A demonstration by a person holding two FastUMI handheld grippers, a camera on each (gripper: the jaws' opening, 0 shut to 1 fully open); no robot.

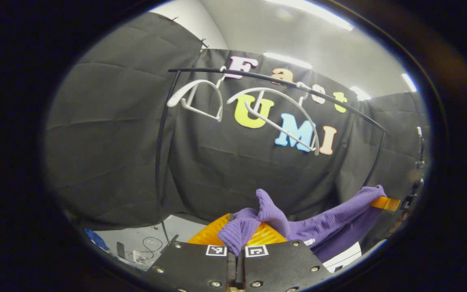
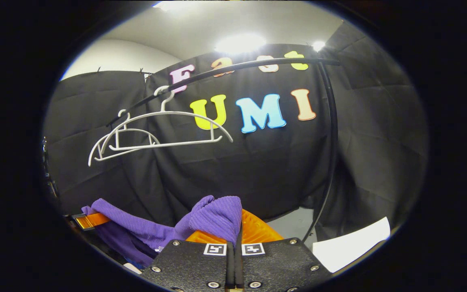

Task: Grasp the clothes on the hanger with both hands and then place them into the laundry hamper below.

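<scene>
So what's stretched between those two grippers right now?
The purple garment spans from the left gripper across to the right gripper, seen in the left gripper view. Both white hangers hang bare above.

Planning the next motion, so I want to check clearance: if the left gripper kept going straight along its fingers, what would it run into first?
The left gripper is shut on the purple garment. Beyond that cloth, the line leads toward the black cloth wall; the white hangers hang higher. Depth is hard to judge.
</scene>
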